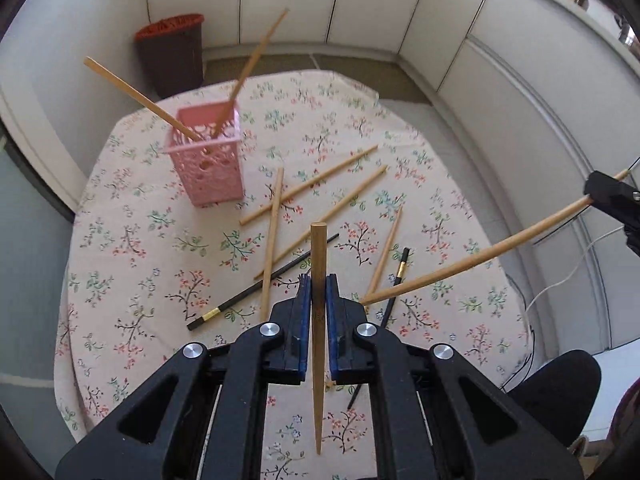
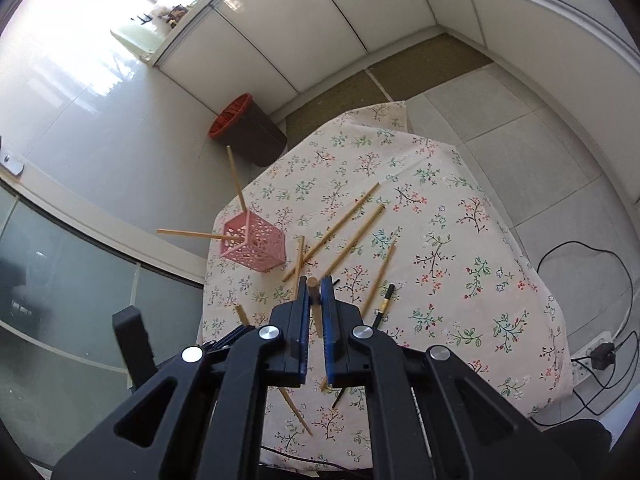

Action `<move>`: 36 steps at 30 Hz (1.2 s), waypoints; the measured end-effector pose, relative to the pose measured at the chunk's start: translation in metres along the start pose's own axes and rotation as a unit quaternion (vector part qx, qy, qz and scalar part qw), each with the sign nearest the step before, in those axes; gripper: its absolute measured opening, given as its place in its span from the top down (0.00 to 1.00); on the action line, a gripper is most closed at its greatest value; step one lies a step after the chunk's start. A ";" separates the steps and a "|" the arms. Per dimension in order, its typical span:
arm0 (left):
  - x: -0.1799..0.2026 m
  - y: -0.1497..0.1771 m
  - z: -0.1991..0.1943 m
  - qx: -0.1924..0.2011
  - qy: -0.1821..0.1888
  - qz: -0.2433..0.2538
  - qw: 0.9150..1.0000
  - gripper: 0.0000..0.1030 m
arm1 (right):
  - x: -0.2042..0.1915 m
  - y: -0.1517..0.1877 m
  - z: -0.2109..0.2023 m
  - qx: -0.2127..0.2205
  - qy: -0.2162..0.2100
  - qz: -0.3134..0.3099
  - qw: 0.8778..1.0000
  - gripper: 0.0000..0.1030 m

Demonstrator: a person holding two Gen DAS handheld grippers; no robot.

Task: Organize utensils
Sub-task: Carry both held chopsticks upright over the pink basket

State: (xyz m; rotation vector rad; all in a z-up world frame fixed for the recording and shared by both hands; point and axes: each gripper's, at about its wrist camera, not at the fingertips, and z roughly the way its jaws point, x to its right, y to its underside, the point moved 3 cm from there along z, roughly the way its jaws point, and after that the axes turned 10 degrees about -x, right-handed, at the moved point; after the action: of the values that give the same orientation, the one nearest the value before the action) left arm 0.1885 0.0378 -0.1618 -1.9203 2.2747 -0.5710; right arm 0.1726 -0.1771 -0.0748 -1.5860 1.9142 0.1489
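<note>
My left gripper is shut on a wooden chopstick, held above the floral table. My right gripper is shut on another wooden chopstick. In the left wrist view the right gripper reaches in from the right edge, and its chopstick slants down to the left. A pink perforated holder stands upright at the table's far left with two wooden chopsticks leaning out of it. Several wooden chopsticks and two black ones lie loose on the cloth.
A dark bin with a red rim stands on the floor behind the table. White cabinets line the walls. Cables and a power strip lie on the floor to the right. A black chair is at the near right.
</note>
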 end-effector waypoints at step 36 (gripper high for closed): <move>-0.086 -0.149 -0.095 0.201 -0.047 -0.094 0.974 0.92 | -0.187 -0.145 0.110 0.053 0.032 -0.184 0.981 0.93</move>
State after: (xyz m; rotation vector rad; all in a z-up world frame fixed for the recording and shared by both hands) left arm 0.3127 0.1222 -0.0354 -1.9157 1.7617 -0.8637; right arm 0.3616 -0.0066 -0.0175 -1.8549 1.6107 -0.1598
